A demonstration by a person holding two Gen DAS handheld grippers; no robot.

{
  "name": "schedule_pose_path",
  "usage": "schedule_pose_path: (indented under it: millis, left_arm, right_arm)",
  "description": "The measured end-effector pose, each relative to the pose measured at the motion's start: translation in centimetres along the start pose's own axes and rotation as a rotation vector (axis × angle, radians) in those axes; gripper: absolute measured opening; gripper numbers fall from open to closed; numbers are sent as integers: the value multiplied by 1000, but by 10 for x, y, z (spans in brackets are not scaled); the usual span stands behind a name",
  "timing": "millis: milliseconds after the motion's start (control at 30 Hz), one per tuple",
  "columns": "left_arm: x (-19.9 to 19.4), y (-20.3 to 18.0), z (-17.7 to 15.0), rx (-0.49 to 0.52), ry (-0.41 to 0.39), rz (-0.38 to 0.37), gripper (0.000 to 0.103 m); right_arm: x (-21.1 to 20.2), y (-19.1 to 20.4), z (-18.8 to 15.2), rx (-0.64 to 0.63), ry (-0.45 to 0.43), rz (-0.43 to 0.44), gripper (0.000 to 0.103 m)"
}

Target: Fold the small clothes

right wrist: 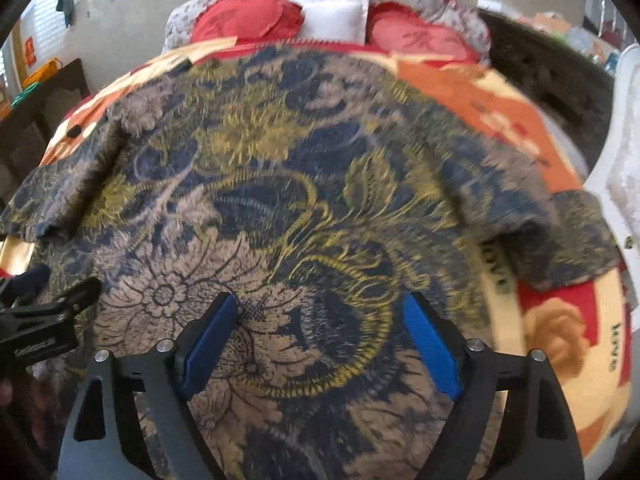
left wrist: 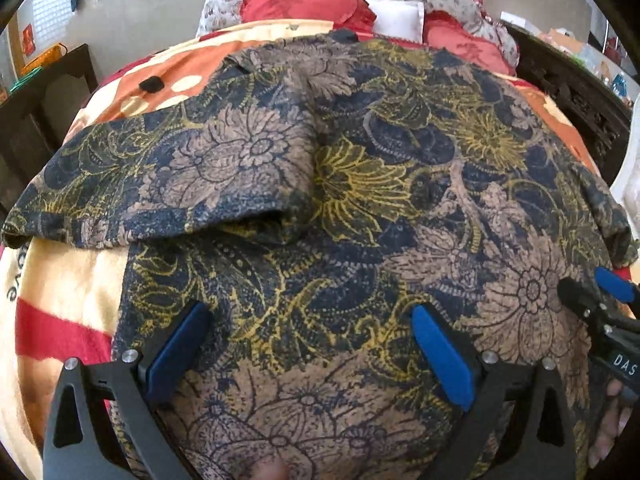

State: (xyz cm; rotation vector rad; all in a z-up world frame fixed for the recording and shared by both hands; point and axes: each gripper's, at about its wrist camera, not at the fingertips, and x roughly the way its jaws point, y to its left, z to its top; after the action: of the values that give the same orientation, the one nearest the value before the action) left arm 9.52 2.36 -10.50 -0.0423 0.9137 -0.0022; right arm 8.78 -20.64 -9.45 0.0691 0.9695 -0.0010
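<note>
A dark blue, tan and yellow flower-print short-sleeved shirt (left wrist: pixel 340 208) lies spread flat on the bed, collar at the far end, one sleeve (left wrist: pixel 100 192) out to the left and the other sleeve (right wrist: pixel 560 236) out to the right. My left gripper (left wrist: pixel 310 314) stands open just above the shirt's lower body, nothing between its blue pads (left wrist: pixel 436 352). My right gripper (right wrist: pixel 320 302) is open too, over the shirt's lower right part; the cloth there looks blurred. Each gripper shows in the other's view: right gripper (left wrist: pixel 592 286), left gripper (right wrist: pixel 60 284).
The shirt rests on an orange, cream and red blanket (left wrist: pixel 60 300). Red cushions (left wrist: pixel 304 4) and a white pillow (left wrist: pixel 396 12) sit at the bed's head. Dark carved wooden furniture (left wrist: pixel 568 92) stands to the right, a dark wooden frame (left wrist: pixel 40 120) to the left. Fingers of a hand (left wrist: pixel 608 420) show low right.
</note>
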Motion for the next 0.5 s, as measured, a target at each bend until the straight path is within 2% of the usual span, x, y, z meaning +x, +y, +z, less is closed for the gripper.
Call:
schedule_pose_path:
  millis: [100,500]
  left_arm:
    - [-2,-2,-6,0,23,-2,103]
    - [-7,-9,-11,15,61,24,103]
  right_arm:
    - [2,3,-2,-18,-16,5,103]
    - [6,7,-3,-31,-21,22,103]
